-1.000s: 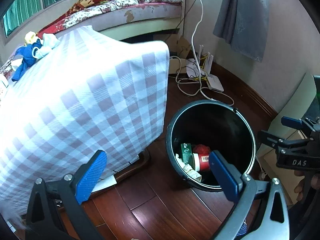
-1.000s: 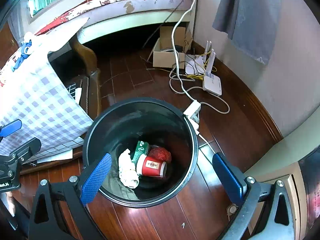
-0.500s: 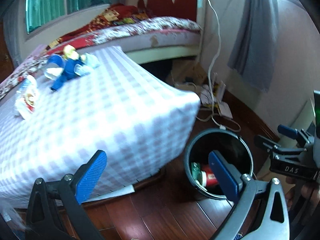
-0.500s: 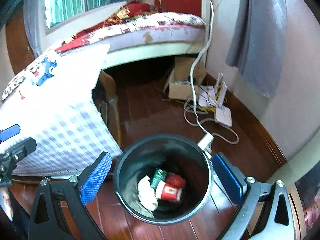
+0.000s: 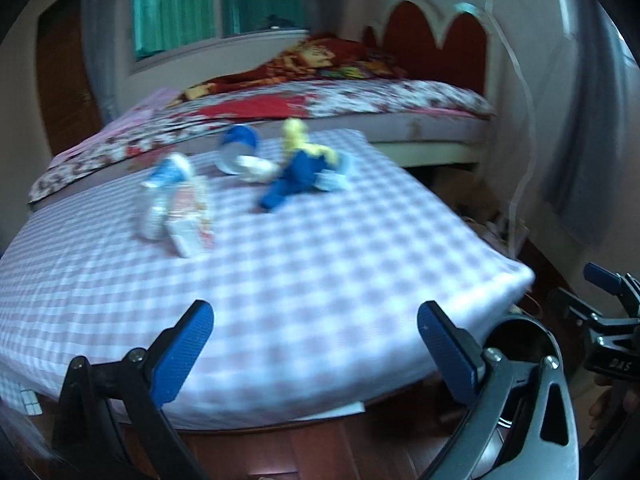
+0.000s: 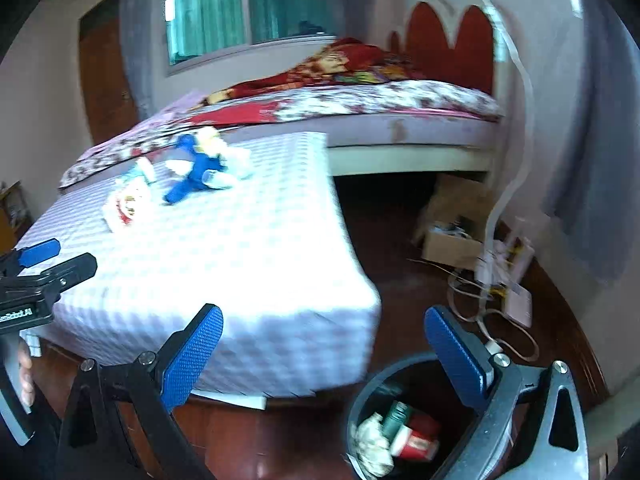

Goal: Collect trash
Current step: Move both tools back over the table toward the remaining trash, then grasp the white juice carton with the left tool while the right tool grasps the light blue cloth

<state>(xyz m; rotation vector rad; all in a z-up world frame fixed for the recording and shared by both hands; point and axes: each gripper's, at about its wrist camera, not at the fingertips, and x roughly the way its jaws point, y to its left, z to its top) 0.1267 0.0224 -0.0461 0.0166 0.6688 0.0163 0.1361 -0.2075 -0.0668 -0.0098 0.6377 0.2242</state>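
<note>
Both the left gripper and the right gripper stand wide open and empty. Remaining trash lies on the checkered surface, well apart from both; the bin stands on the floor beside it. Risk: images are blurred, so a hasty reach may misjudge position, knock items off, or pinch the cloth.

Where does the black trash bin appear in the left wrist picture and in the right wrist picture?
Left wrist: black trash bin at lower right, mostly hidden behind the left gripper.
Right wrist: bin at bottom centre-right, trash visible inside, behind the right gripper.
Shared landmark: checkered table beside the bin.
</note>
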